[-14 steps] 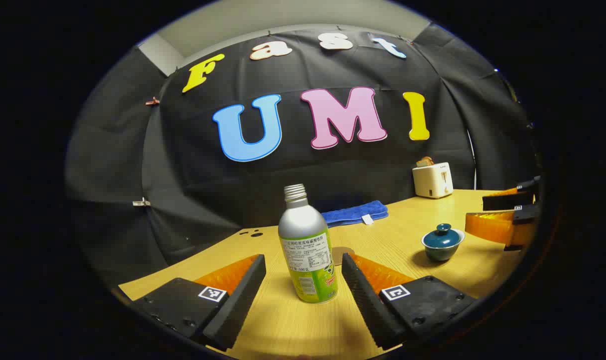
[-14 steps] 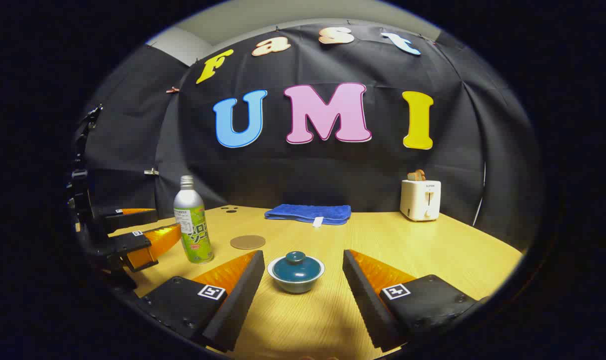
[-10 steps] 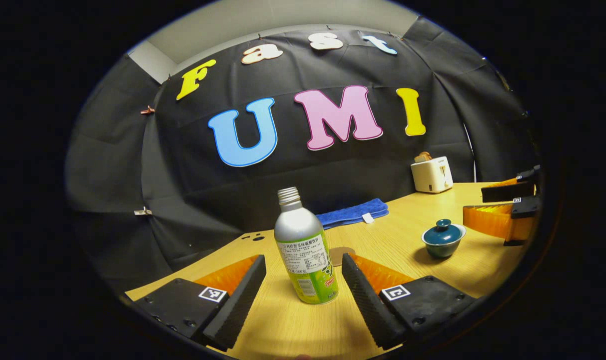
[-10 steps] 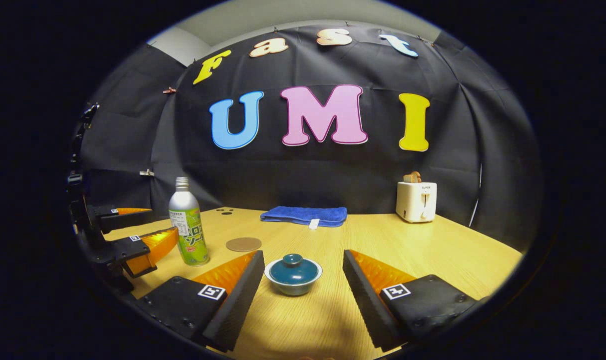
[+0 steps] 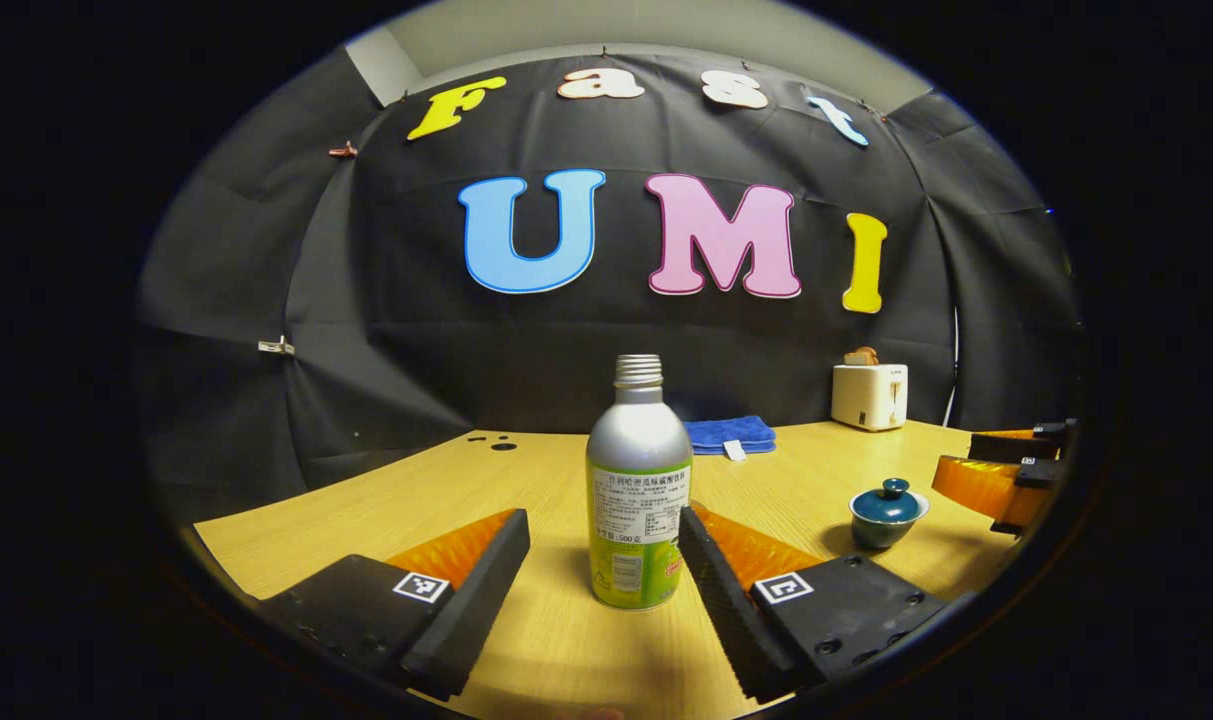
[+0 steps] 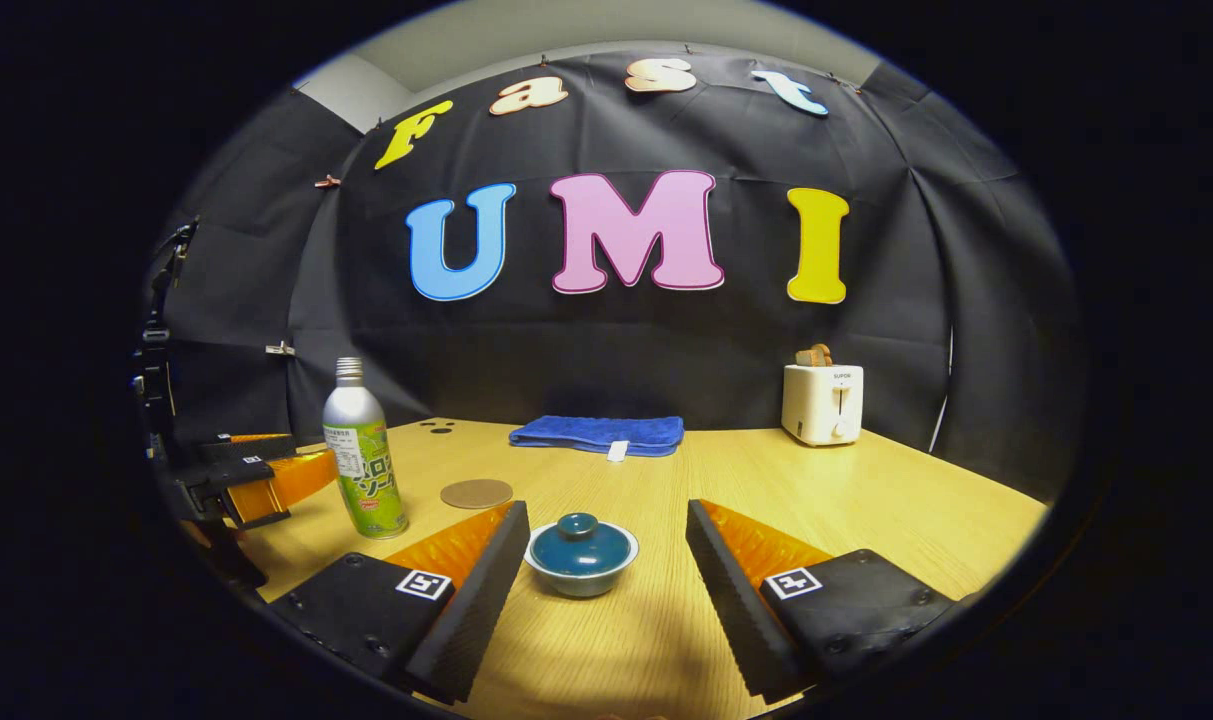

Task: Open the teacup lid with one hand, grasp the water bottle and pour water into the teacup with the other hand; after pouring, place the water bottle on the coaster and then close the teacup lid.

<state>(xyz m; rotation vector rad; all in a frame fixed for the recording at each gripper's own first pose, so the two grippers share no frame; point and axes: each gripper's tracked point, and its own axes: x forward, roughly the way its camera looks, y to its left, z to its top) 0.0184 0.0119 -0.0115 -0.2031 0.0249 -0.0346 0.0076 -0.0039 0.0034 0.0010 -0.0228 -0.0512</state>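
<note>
- Looking along my left gripper point(image 5: 601, 560), I see its fingers spread wide, with the water bottle point(image 5: 638, 490) standing upright between them on the wooden table point(image 5: 366, 505); the right-side finger looks just beside or touching the bottle's wall, I cannot tell which, while the other finger is apart from it.
- The water bottle has a bare silver shoulder and a threaded neck with no cap on it, and a green and white printed label wraps its lower body.
- In the right gripper view the same water bottle point(image 6: 364, 455) stands at the left of the table, with the left gripper point(image 6: 256, 475) beside it.
- My right gripper point(image 6: 606, 585) is also spread open, and the teacup point(image 6: 580, 555) sits between its fingers without touching either one.
- The teacup is a small pale bowl, closed by a dark teal domed lid point(image 6: 579, 540) with a round knob on top.
- From the left gripper view the teacup point(image 5: 888, 512) sits off to the right, near the right gripper point(image 5: 1001, 470) at the edge.
- A round brown coaster point(image 6: 476, 493) lies flat between the bottle and the teacup, apart from both.
- Farther back, a folded blue towel point(image 6: 598, 433) lies by the booth's wall and a white toaster point(image 6: 821, 402) stands at the right.
</note>
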